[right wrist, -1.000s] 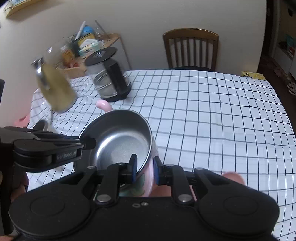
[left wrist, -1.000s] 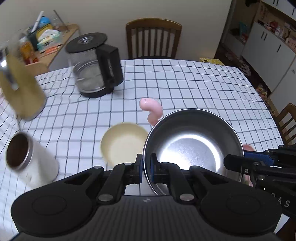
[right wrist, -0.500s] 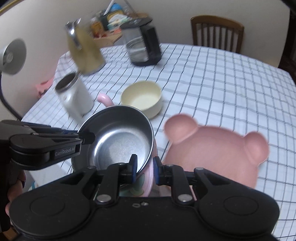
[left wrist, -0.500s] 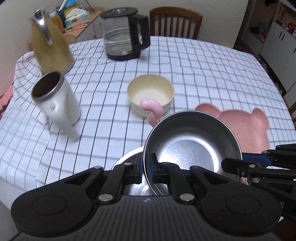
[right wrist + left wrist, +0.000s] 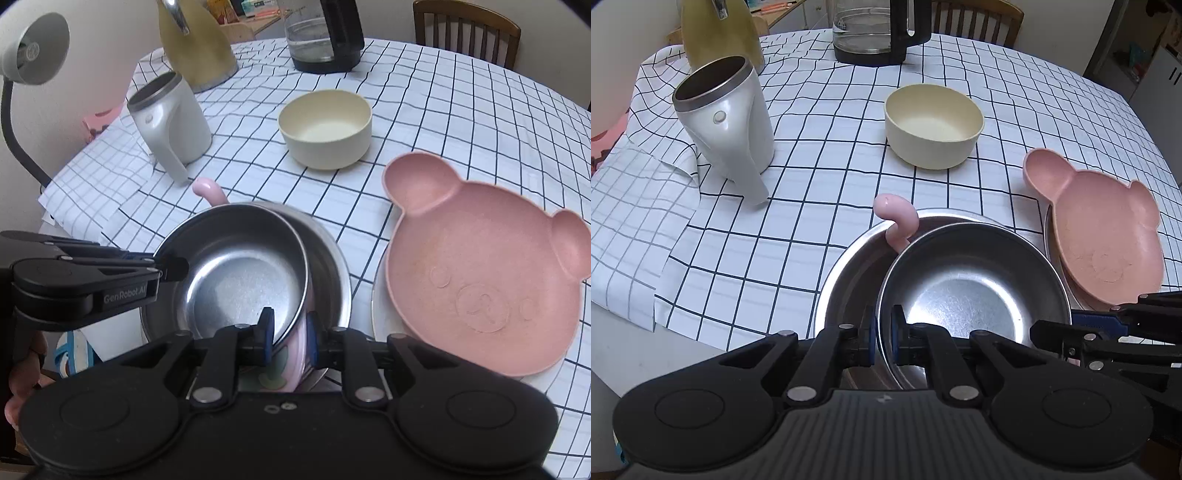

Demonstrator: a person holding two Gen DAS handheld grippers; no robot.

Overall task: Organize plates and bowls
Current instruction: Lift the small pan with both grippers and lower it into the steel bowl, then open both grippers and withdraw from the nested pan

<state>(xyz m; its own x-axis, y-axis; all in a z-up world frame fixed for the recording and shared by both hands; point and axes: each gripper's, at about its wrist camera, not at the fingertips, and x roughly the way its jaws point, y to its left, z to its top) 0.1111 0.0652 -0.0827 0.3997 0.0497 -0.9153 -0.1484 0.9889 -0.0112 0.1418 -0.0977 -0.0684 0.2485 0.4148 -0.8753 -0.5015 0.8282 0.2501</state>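
A steel bowl (image 5: pixel 971 291) (image 5: pixel 240 280) with a pink outer shell and a curled pink handle (image 5: pixel 897 221) (image 5: pixel 208 192) is held by both grippers. My left gripper (image 5: pixel 882 338) is shut on its near rim. My right gripper (image 5: pixel 288 338) is shut on its opposite rim and pink side. The bowl hangs tilted just inside a larger steel bowl (image 5: pixel 849 280) (image 5: pixel 332 273) on the table. A cream bowl (image 5: pixel 932 123) (image 5: pixel 325 127) stands farther back. A pink bear-shaped plate (image 5: pixel 1104 236) (image 5: pixel 484 266) lies on a white plate (image 5: pixel 376 314) to the right.
A white steel-lined mug (image 5: pixel 727 110) (image 5: pixel 170 118) stands at the left. A yellow kettle (image 5: pixel 720 33) (image 5: pixel 195 44) and a glass coffee jug (image 5: pixel 879 29) (image 5: pixel 321 33) stand at the back of the checked tablecloth (image 5: pixel 820 184). A wooden chair (image 5: pixel 465 29) is behind the table. A desk lamp (image 5: pixel 29 51) is left.
Both grippers have carried the steel bowl down and toward the near table edge. It now sits over the larger steel bowl, and the pink plate has come into fuller view.
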